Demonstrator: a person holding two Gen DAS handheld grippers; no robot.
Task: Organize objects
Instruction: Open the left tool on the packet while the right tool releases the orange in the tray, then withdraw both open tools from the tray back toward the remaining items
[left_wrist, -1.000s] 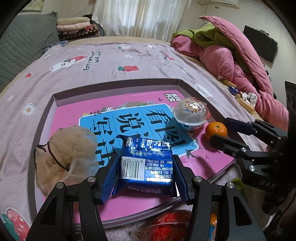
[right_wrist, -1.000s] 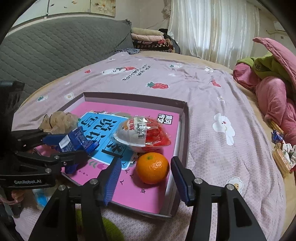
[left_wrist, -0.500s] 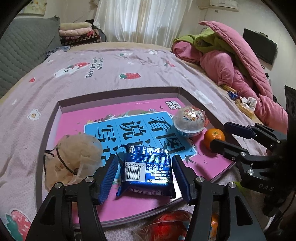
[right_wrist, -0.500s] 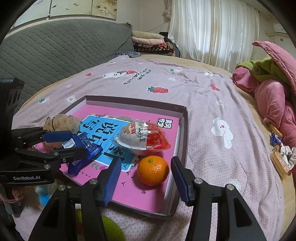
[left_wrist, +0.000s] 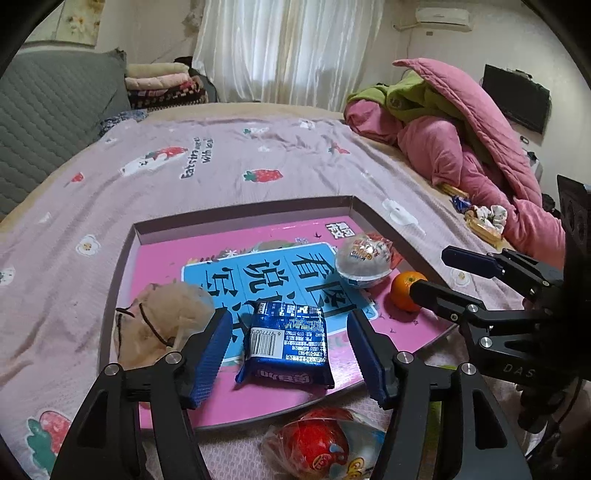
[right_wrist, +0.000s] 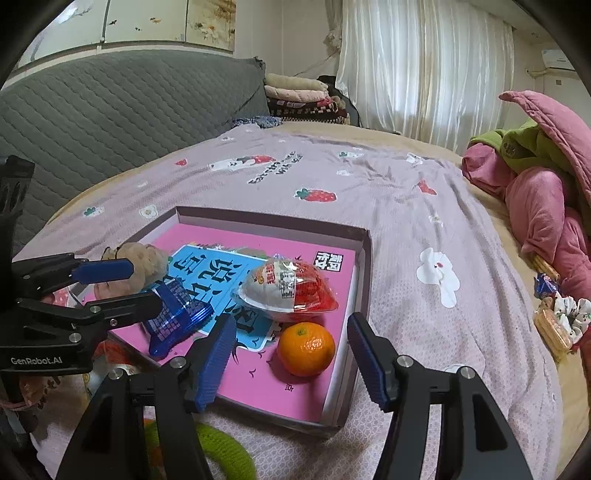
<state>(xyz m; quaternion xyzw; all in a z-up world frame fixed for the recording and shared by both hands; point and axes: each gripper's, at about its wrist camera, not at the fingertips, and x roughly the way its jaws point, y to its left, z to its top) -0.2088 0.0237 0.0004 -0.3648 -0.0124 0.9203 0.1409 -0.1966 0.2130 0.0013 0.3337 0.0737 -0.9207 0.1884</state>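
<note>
We are working over the bed (left_wrist: 229, 177), where the shallow pink tray (left_wrist: 122, 266) lies on the purple sheet. A second ago our left claw (left_wrist: 288, 354) was clamped on the blue snack packet (left_wrist: 286, 345); now its fingers stand wide apart on either side, touching nothing, and the packet lies flat on the tray floor near the front edge, just beside the beige mesh pouch (left_wrist: 162, 325). So that item looks placed, and we judge this step done.

Our right claw (right_wrist: 291, 356) is also spread and empty, hovering near the tray's right front corner with the orange (right_wrist: 306, 349) between its fingers in view, though not gripped. The orange sits on the tray just in front of the clear plastic egg toy (right_wrist: 286, 291), much as before.

Outside the tray, a red wrapped toy (left_wrist: 317, 443) lies on the sheet against the front rim, and something green (right_wrist: 221, 450) shows beneath the right claw. These, we think, are what is left to bring in next.
</note>
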